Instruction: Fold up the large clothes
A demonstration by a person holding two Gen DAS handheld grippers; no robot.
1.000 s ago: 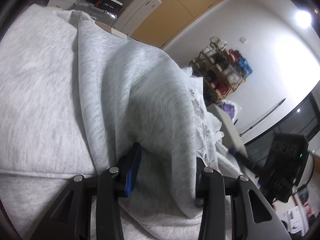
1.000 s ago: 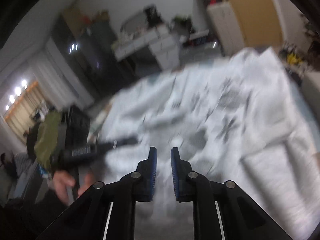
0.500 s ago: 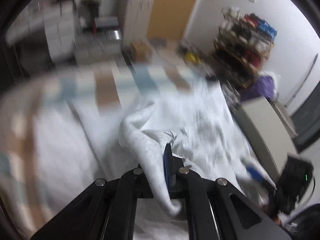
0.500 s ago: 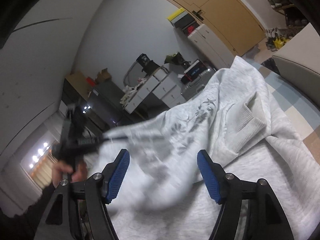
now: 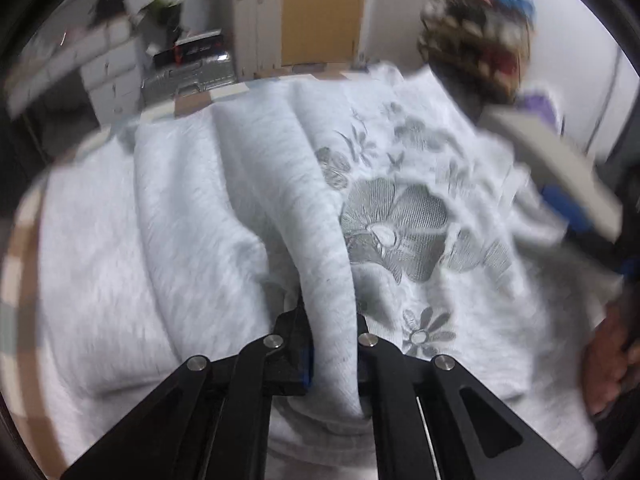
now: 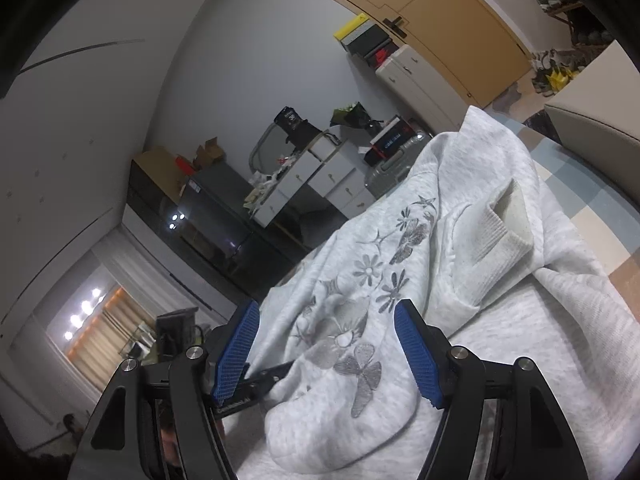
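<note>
Here the left gripper (image 5: 332, 344) has its jaws pressed onto a raised ridge of the light grey sweatshirt (image 5: 200, 220), the pinched fold running up and away from the fingers toward the far side of the scene. The garment lies spread over a checked surface (image 5: 24, 216), filling most of the left wrist view, with its grey flower print (image 5: 392, 224) just right of the gripped fold. In the right wrist view, the right gripper (image 6: 328, 356) stands with its blue-padded jaws spread wide, holding nothing; the printed part of the sweatshirt sits between and beyond the pads, and a ribbed cuff (image 6: 496, 240) lies farther off to the right. Far behind stand white drawers (image 6: 324, 180), a silver suitcase (image 6: 388, 168) and a wooden door (image 6: 432, 12).
</note>
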